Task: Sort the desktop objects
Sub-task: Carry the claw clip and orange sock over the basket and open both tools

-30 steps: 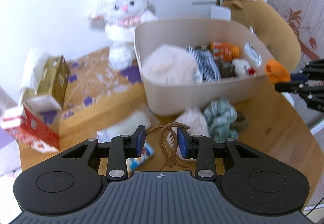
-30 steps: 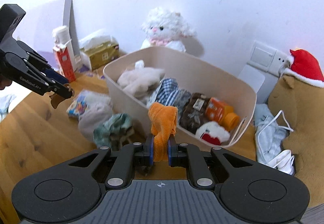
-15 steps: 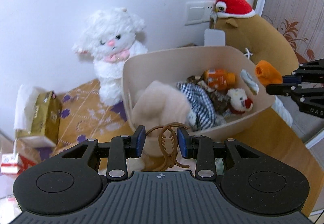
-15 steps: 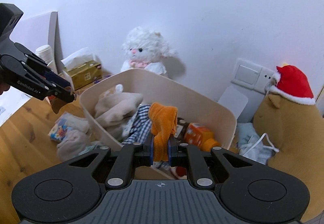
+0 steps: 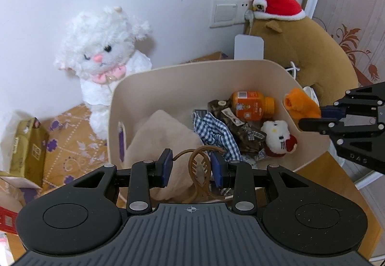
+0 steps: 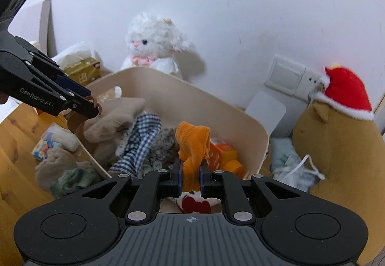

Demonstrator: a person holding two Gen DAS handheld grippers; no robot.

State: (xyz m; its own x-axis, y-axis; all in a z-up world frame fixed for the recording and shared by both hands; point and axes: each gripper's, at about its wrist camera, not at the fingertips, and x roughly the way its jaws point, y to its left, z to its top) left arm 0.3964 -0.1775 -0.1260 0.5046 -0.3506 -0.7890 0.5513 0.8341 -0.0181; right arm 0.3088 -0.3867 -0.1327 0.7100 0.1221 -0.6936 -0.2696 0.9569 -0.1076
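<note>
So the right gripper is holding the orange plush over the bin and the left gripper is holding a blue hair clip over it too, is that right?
Not quite: the hair clip in the left gripper is brown, not blue; only the gripper's pads are blue, as the left wrist view shows. The rest holds: the right gripper is shut on the orange plush, and both hover over the beige bin.
</note>
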